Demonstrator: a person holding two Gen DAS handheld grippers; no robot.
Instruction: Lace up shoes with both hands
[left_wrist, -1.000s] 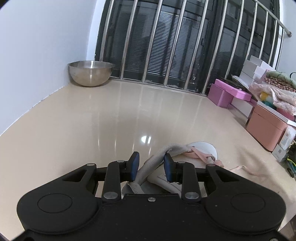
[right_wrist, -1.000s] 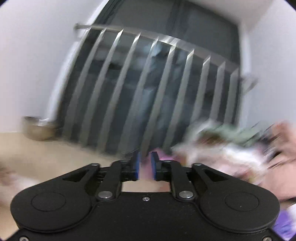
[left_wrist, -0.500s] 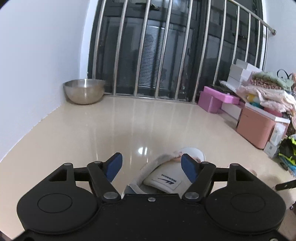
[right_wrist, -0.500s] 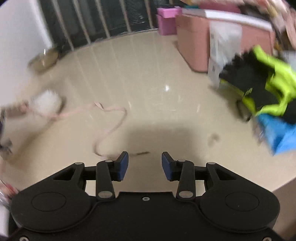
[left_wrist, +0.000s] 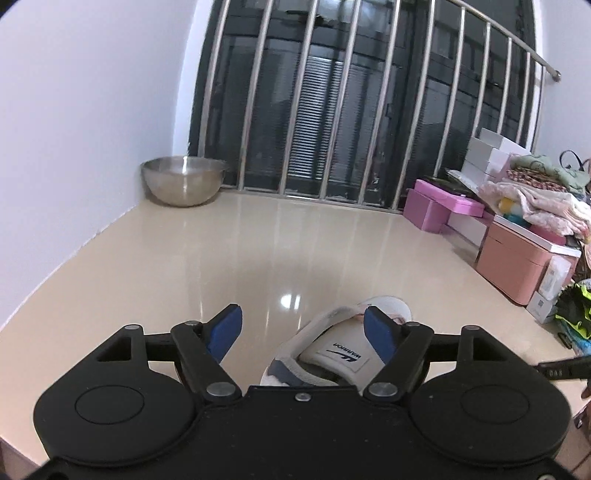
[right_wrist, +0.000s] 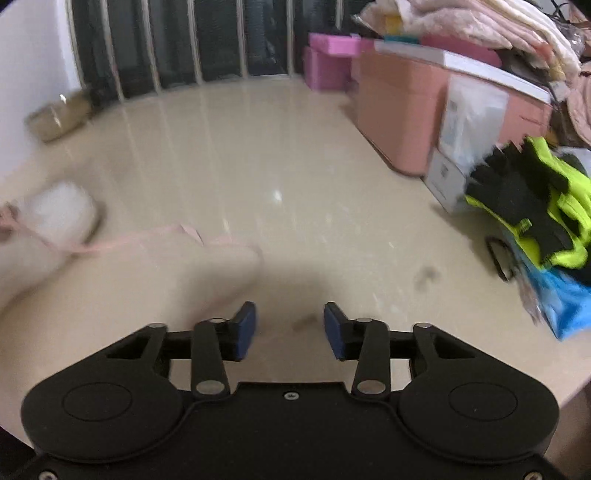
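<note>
Over the shoe (left_wrist: 334, 349) we hold our left hand-held gripper (left_wrist: 303, 330) spread; our right hand-held gripper (right_wrist: 289, 328), spread too, needs the loose lace (right_wrist: 147, 240), probably next.

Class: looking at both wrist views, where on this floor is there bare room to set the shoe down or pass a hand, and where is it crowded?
Bare floor runs from the steel bowl and window bars to the shoe. Bare too between the loose pink lace and the pink storage box. Crowded: the right side, with boxes, folded cloth and neon gloves.
</note>
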